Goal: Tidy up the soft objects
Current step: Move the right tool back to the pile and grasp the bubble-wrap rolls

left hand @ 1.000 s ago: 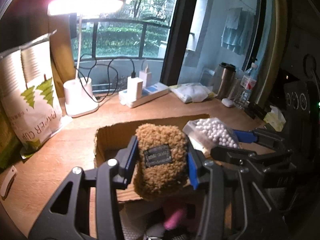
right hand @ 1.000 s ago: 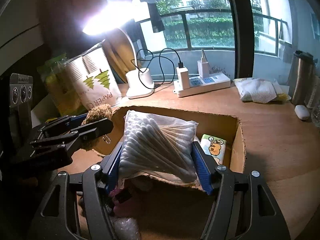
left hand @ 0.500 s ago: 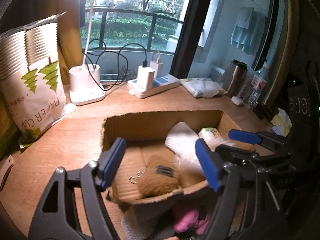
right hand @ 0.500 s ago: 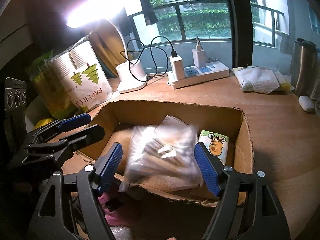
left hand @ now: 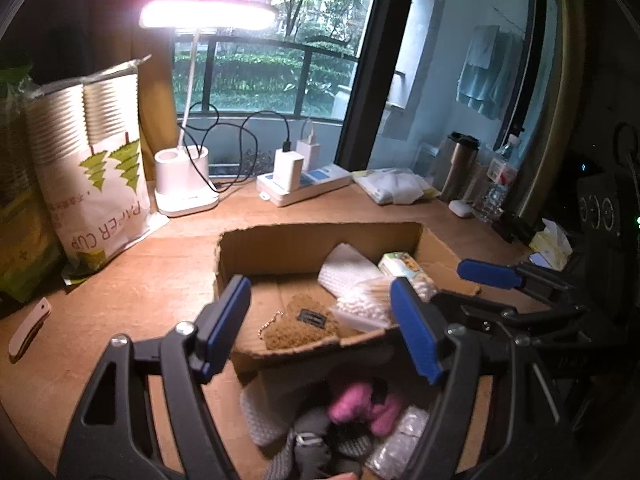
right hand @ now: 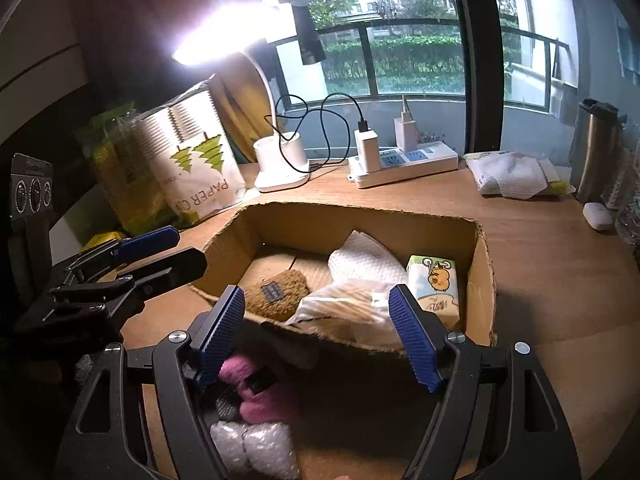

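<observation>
A second ago the left gripper [left hand: 320, 324] held the brown fuzzy pouch [left hand: 298, 322] and the right gripper [right hand: 316, 332] the bag of cotton swabs [right hand: 344, 310]; now both jaws stand released and empty, and both items lie inside the cardboard box [right hand: 360, 216] on the desk [right hand: 560, 280]. Likely next: the pink soft item [right hand: 256, 394] and bubble wrap [right hand: 256, 450] outside the box's near wall

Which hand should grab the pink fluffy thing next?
Probably the left gripper: it is open and empty, and the pink toy lies almost directly below it. The right gripper sees it off to one side.
</observation>
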`<state>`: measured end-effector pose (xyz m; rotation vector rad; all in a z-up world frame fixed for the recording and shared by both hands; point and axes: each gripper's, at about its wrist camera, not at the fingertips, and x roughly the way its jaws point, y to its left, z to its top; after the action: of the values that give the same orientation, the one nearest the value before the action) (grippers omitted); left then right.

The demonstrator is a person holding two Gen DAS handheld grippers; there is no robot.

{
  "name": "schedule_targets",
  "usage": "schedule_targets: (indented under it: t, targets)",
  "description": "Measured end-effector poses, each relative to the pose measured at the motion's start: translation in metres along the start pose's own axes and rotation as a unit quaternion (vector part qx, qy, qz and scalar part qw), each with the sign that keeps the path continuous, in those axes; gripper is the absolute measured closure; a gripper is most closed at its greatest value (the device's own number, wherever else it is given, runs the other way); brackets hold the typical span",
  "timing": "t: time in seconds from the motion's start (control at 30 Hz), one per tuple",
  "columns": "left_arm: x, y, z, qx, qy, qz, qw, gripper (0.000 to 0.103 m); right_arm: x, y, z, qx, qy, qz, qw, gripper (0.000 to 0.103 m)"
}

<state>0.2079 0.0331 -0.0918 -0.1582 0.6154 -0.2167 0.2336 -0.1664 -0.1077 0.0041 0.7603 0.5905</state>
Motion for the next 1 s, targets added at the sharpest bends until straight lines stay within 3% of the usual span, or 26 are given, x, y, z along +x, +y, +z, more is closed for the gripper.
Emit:
schedule_targets:
  t: [0.47, 1.0]
  targets:
    - [-0.031, -0.009, -0.040, -0.008, 0.008, 0.016, 0.9998, 0.029, -0.020, 0.012, -0.038, -0.003, 0.008, 0.009, 1.000, 0.025]
    - [-0.034, -0.007, -0.084, -0.021, 0.047, 0.042, 0.9978, 0.029, -0.006, 0.022, -0.081, -0.008, 0.045, 0.036, 0.998, 0.025]
